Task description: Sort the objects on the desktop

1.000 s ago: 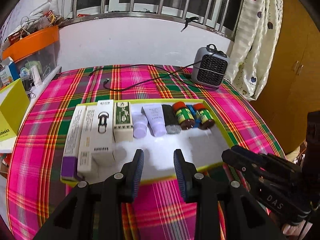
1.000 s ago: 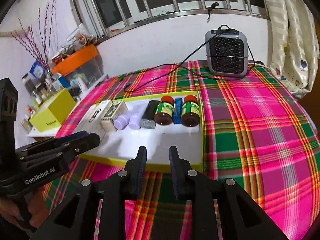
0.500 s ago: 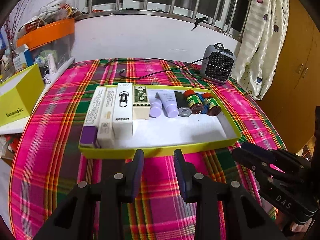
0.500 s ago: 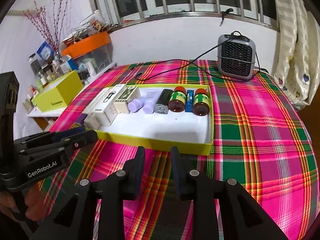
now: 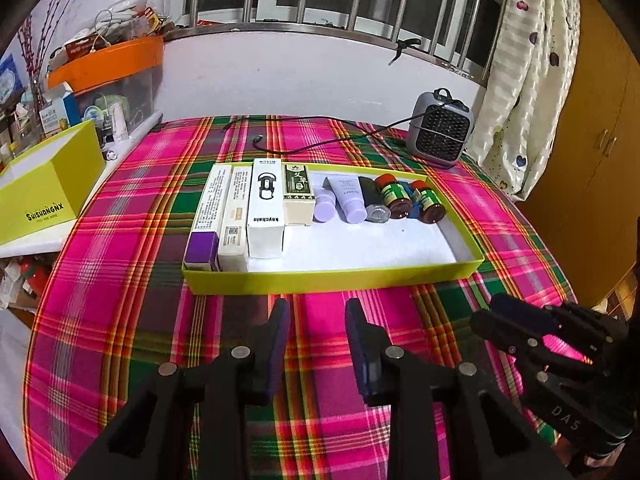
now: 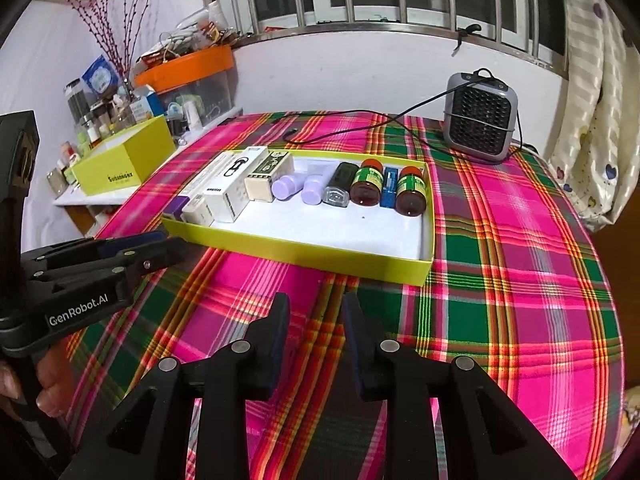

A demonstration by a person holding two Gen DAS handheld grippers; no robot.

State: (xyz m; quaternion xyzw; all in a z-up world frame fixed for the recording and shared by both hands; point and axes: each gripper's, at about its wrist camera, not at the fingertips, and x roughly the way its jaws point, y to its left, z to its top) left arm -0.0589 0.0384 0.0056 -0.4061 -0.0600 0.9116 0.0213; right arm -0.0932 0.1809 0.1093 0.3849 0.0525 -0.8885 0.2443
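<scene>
Yellow-green tray (image 5: 332, 280), shallow, white floor, set on a pink-and-green plaid cloth (image 5: 132, 216) covering the table.
Contents, all ranged along the far wall, left to right:
- purple-ended carton (image 5: 208, 220);
- white carton (image 5: 236, 216);
- white "keychain" box (image 5: 264, 208);
- green-and-cream box (image 5: 298, 196);
- two lilac tubes (image 5: 344, 200);
- dark clear-capped bottle (image 5: 372, 202);
- two brown red-capped bottles (image 5: 412, 200) with a small blue box (image 6: 388, 188) between them.

Near half of the tray floor bare. Cloth open on every side of the tray.

Left gripper (image 5: 316, 312): empty, fingers moderately apart, over bare cloth just short of the tray's near wall.
Right gripper (image 6: 314, 306): empty, similar gap, over cloth near the tray's near right corner. Also seen at the right edge of the left view.

Grey heater (image 6: 480, 118) with black cable (image 5: 320, 140) at the far right of the table, well apart from the tray. Yellow box (image 5: 44, 188) on a side shelf off the left edge.
</scene>
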